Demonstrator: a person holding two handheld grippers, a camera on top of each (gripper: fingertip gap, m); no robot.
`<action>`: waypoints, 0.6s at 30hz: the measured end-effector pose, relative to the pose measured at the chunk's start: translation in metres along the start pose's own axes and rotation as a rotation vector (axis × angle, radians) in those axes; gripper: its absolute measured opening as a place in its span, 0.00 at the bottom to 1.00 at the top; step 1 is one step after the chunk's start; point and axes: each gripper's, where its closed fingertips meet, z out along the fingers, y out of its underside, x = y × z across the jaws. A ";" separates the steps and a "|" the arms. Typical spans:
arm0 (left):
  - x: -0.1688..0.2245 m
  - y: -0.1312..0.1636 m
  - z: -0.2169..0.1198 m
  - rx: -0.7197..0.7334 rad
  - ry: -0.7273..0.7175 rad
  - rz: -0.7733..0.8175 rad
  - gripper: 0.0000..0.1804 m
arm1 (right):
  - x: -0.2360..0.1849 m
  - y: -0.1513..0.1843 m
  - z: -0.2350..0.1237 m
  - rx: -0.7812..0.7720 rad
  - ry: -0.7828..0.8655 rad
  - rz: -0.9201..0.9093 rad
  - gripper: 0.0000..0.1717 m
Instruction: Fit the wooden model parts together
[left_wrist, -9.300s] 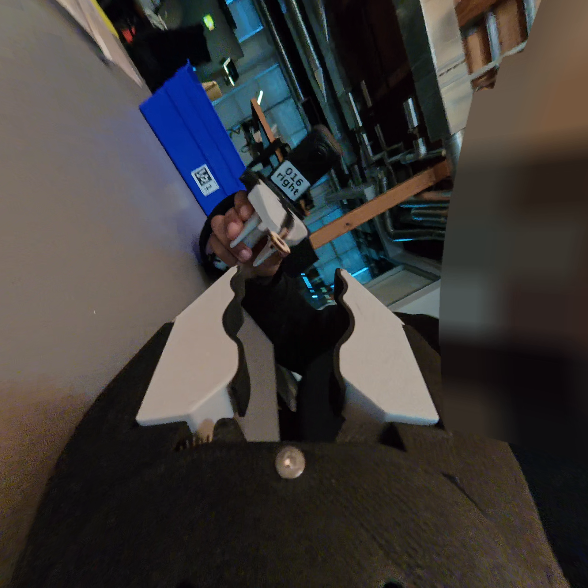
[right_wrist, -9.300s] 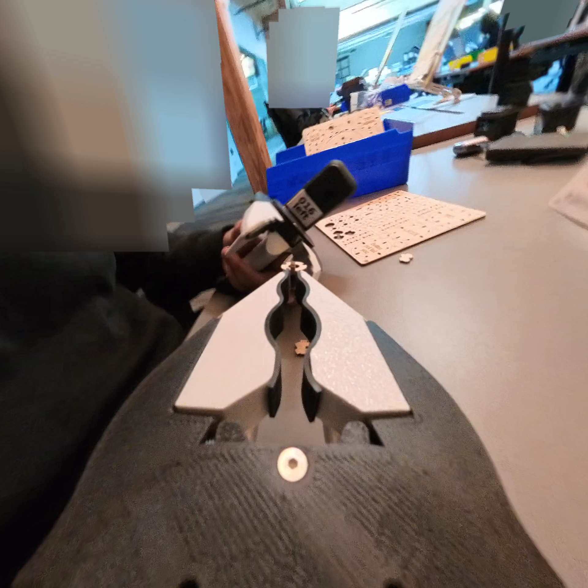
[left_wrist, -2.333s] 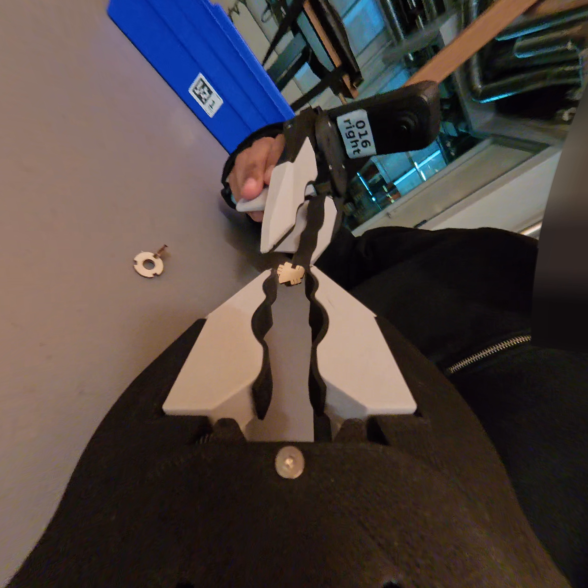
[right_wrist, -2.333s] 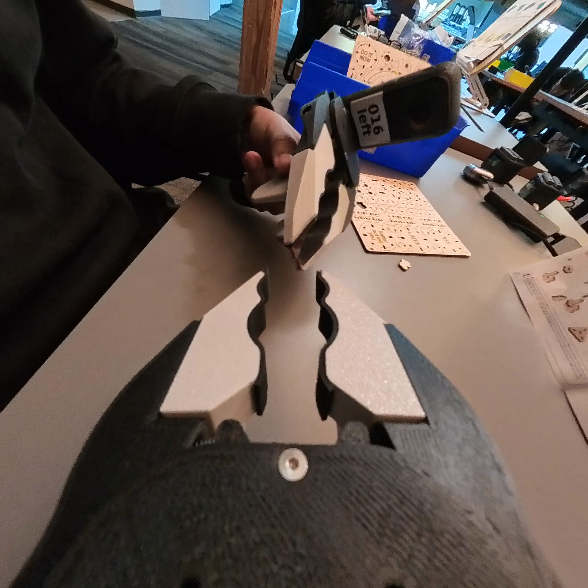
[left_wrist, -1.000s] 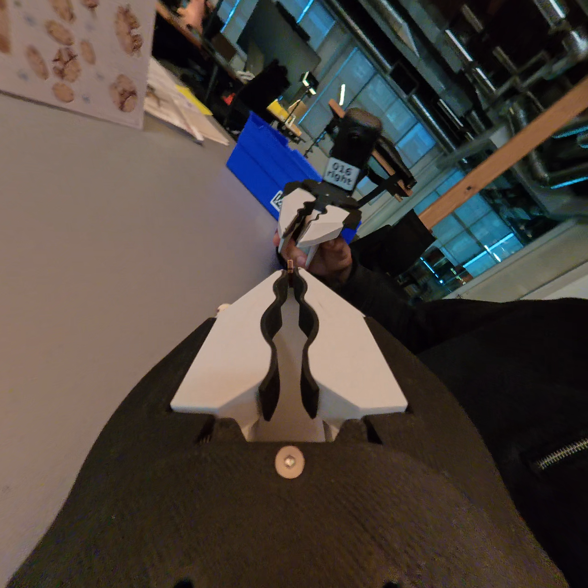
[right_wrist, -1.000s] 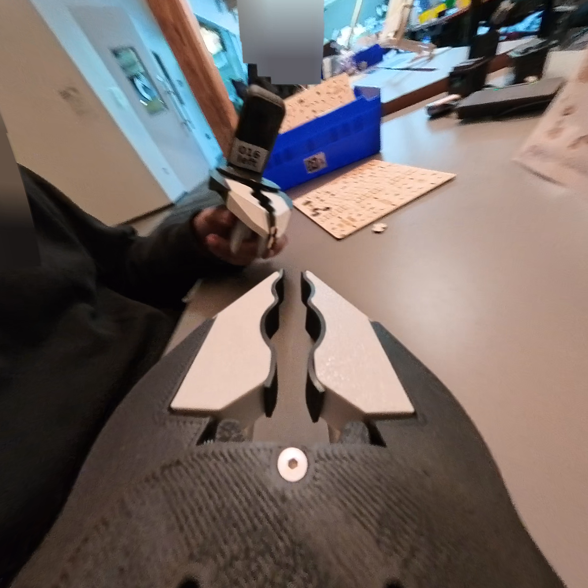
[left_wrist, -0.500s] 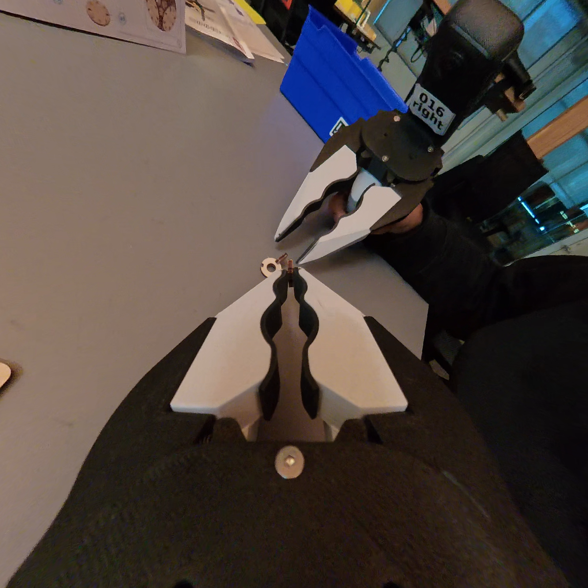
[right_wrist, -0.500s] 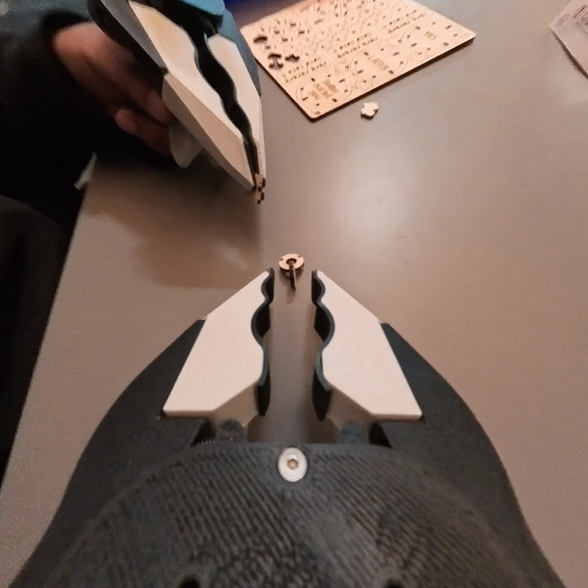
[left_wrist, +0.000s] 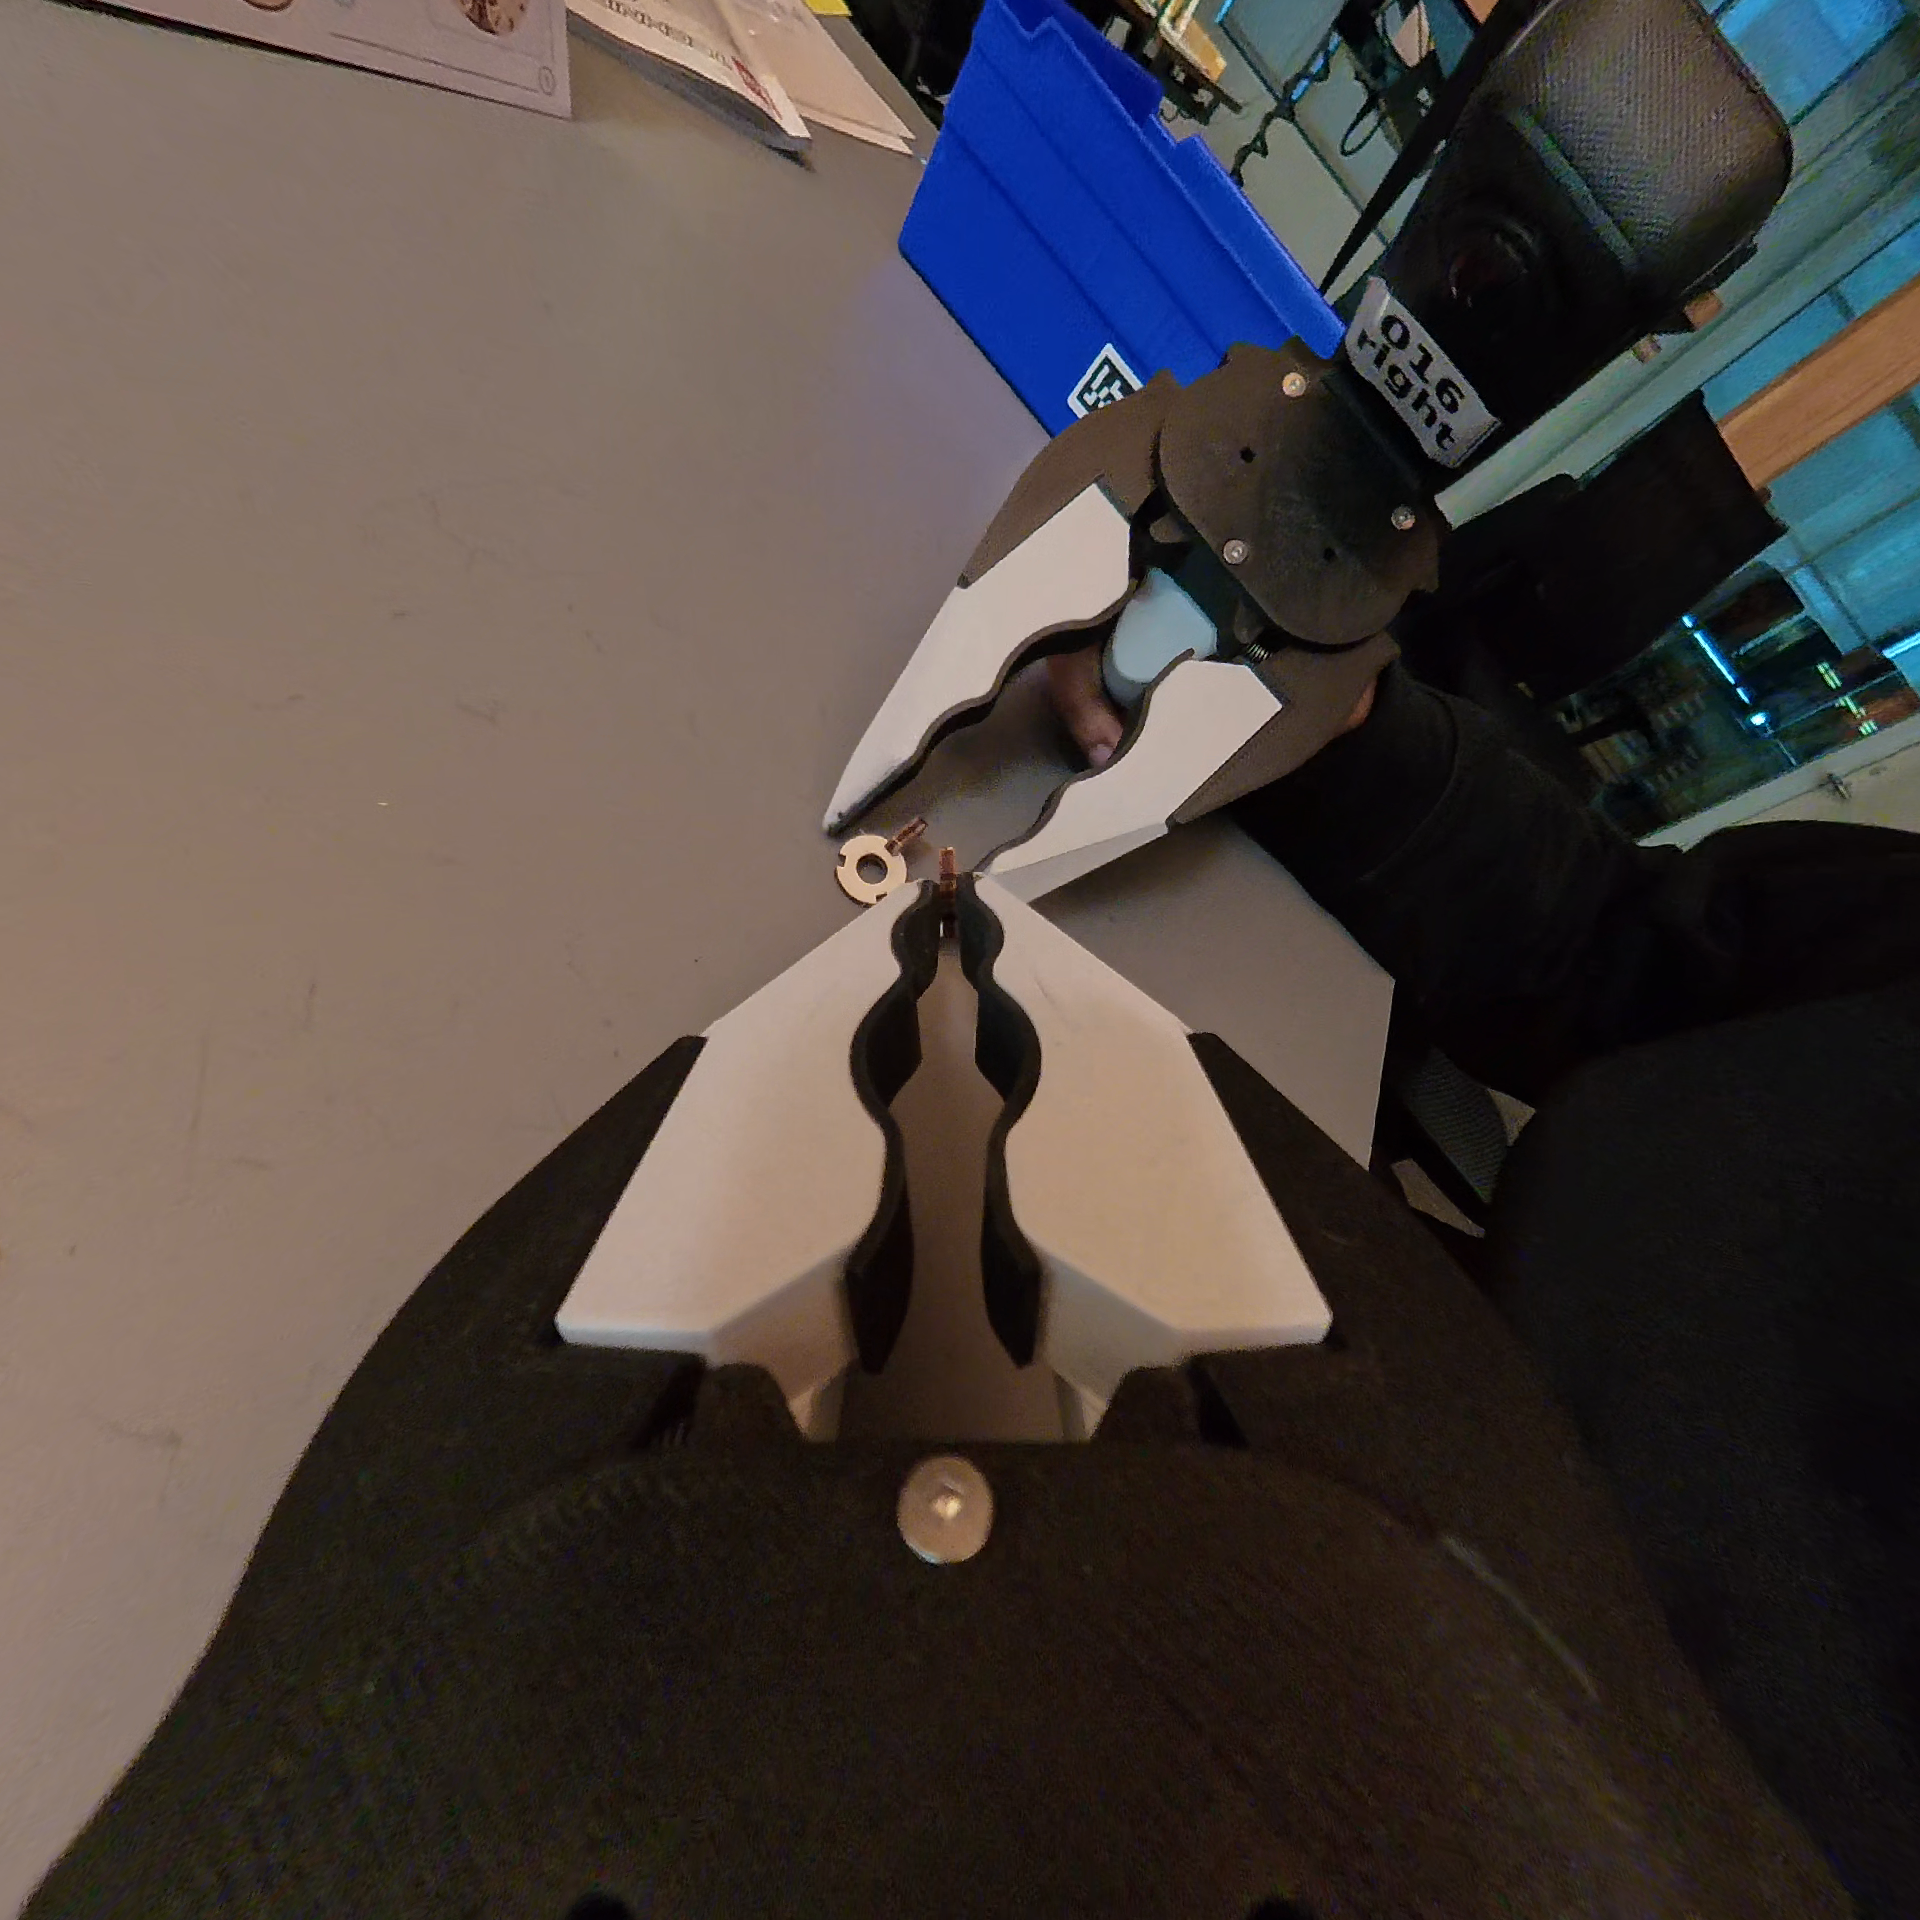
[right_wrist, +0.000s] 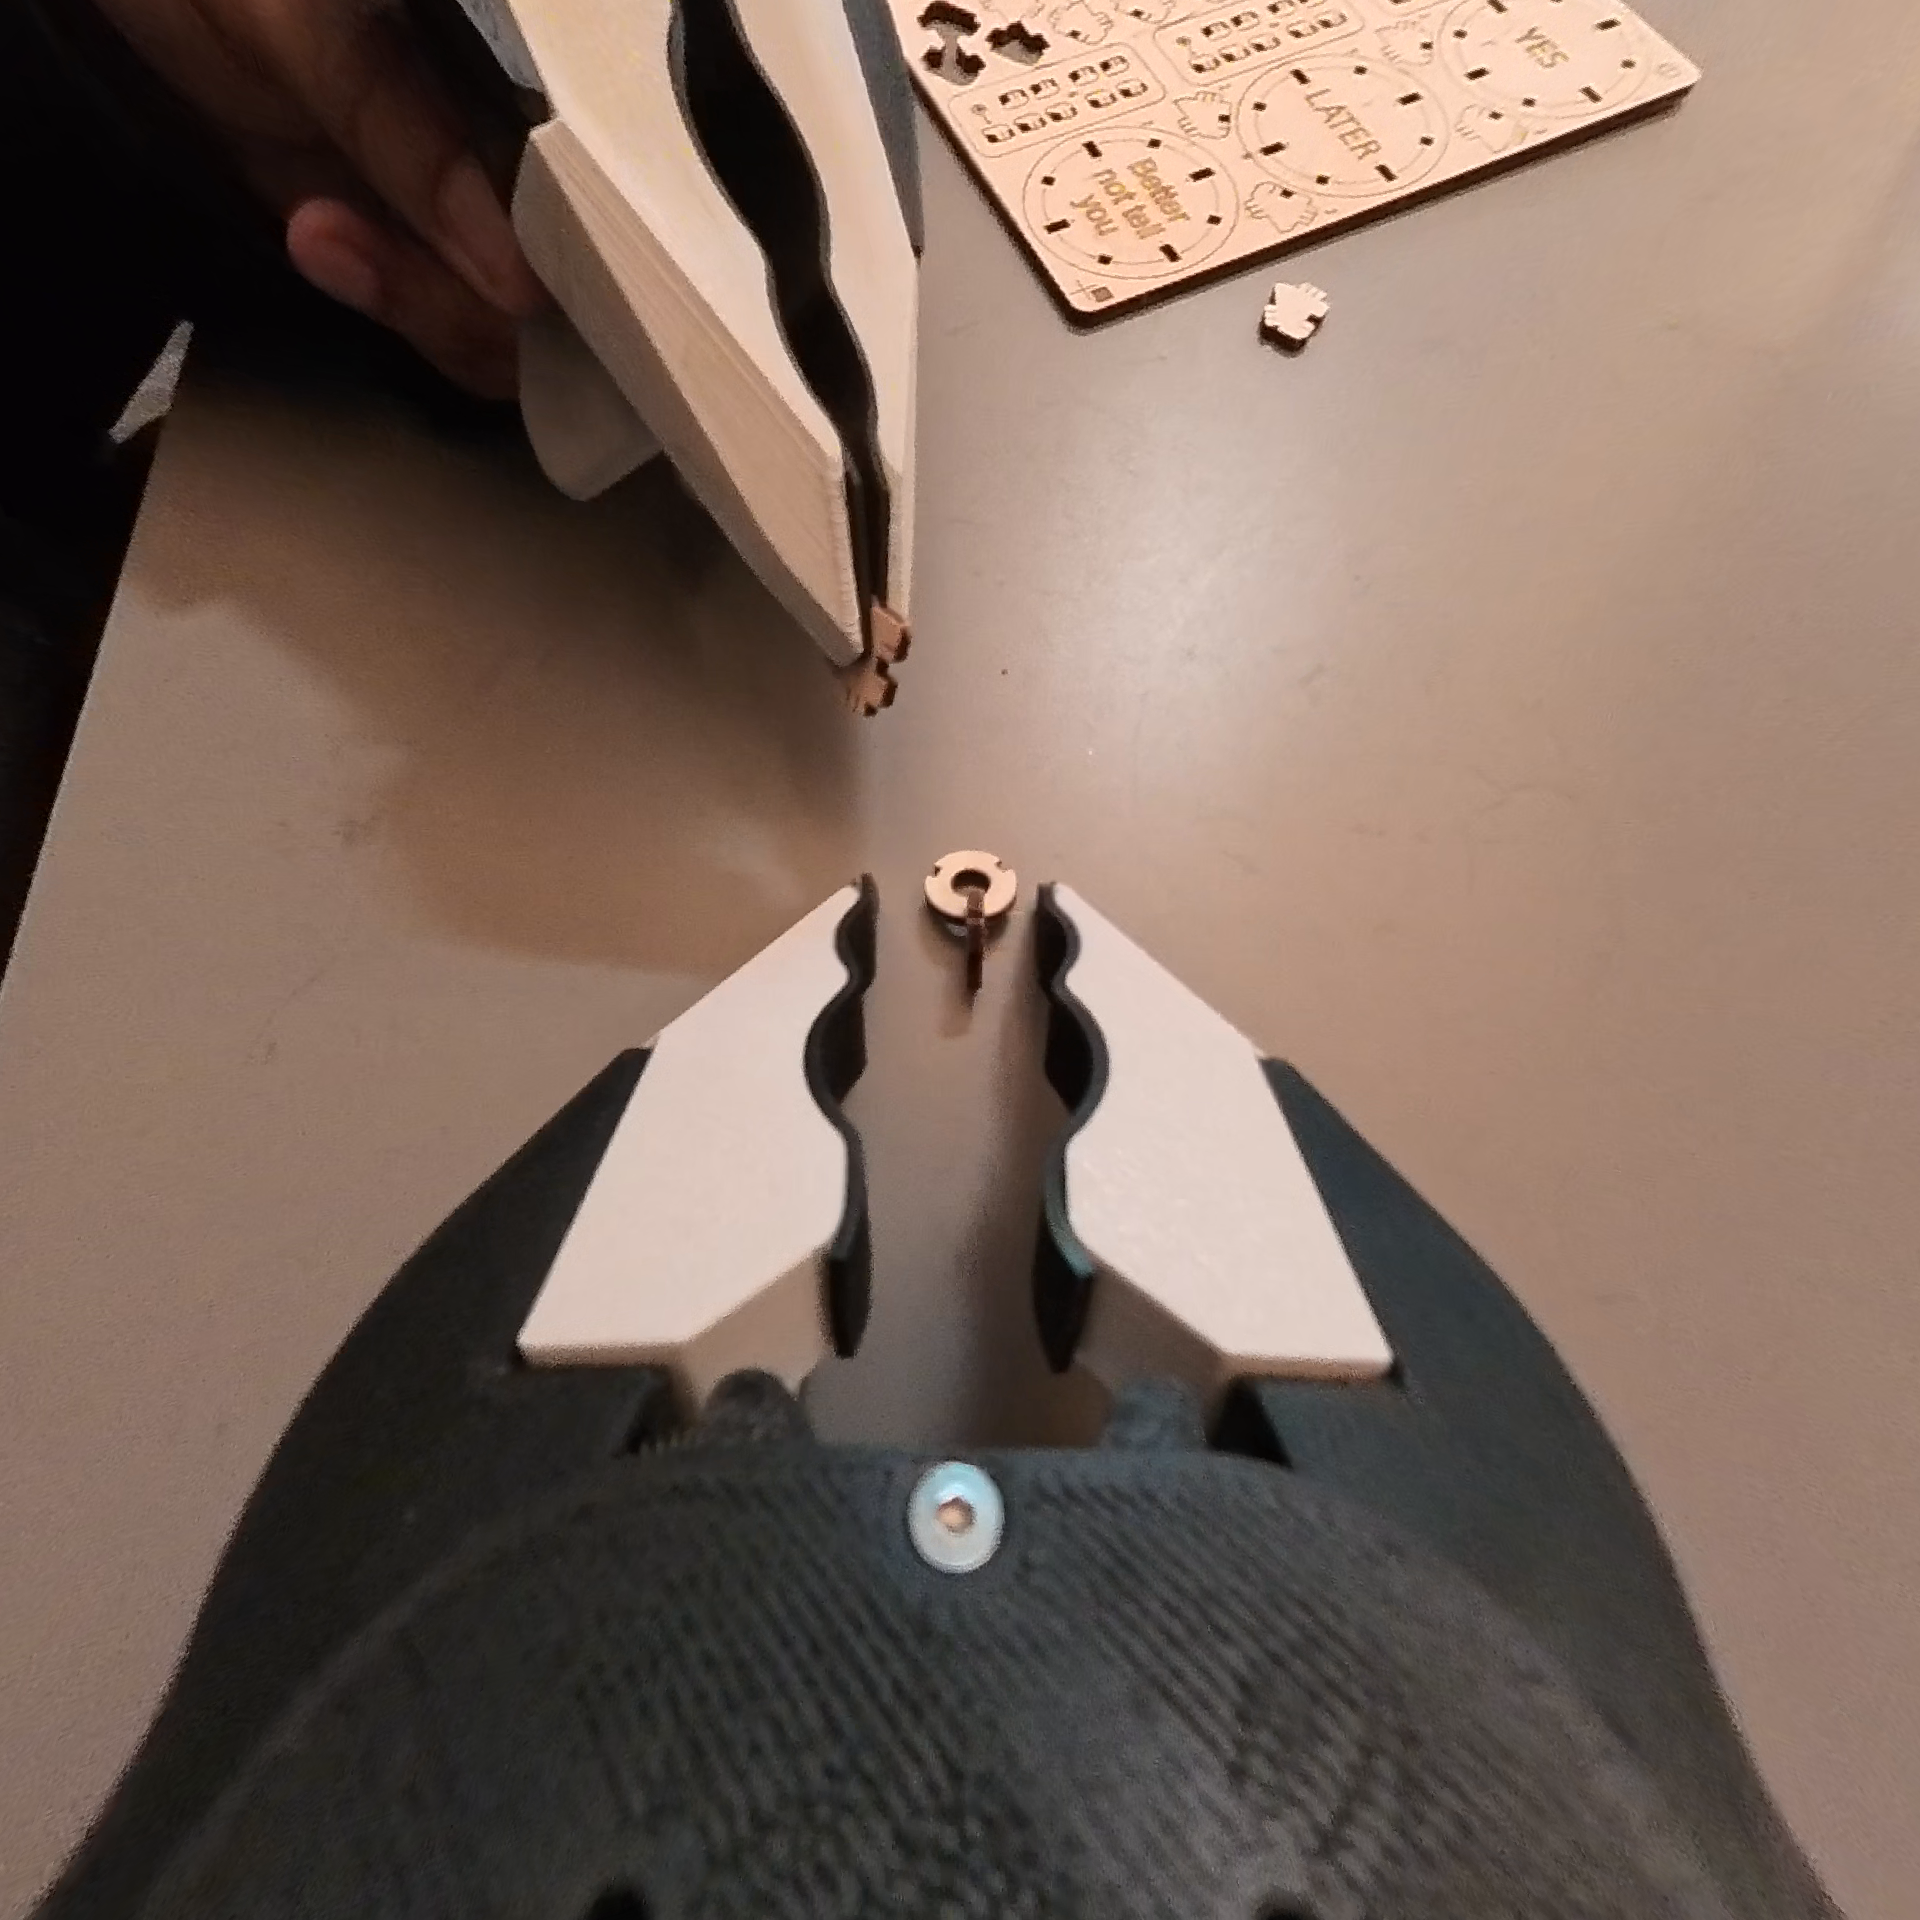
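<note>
My left gripper (left_wrist: 945, 896) is shut on a small flat wooden piece (left_wrist: 947, 864), seen edge-on at its tips. The right wrist view shows the same gripper (right_wrist: 871, 636) with the notched piece (right_wrist: 879, 665) sticking out, just above the grey table (right_wrist: 1455, 727). My right gripper (right_wrist: 954, 889) is open, its tips low on either side of a small wooden ring (right_wrist: 966, 878) with a thin dark peg (right_wrist: 975, 951) in it. The pads do not touch the ring. In the left wrist view the ring (left_wrist: 869, 865) lies between the right gripper's (left_wrist: 909, 847) spread tips.
A laser-cut wooden sheet (right_wrist: 1299, 125) lies at the far right, with a loose wooden bit (right_wrist: 1296, 312) beside it. A blue bin (left_wrist: 1091, 239) and papers (left_wrist: 416, 42) are at the back. A person's hand (right_wrist: 416, 239) holds the left gripper. Across from one pair of fingers to the other is roughly 5 cm.
Both grippers came down from mid-air to the table. My right gripper opened wider and moved up around the ring. My left gripper stayed shut on its wooden piece.
</note>
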 end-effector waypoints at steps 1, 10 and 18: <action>0.000 0.000 0.000 -0.001 0.000 0.000 0.00 | 0.000 0.000 0.000 0.000 -0.005 -0.002 0.14; 0.008 -0.011 -0.002 0.072 0.003 0.077 0.00 | 0.002 -0.021 -0.015 0.155 -0.017 0.061 0.09; 0.011 -0.017 0.001 0.097 -0.115 0.253 0.00 | 0.004 -0.042 -0.036 0.346 -0.118 0.311 0.09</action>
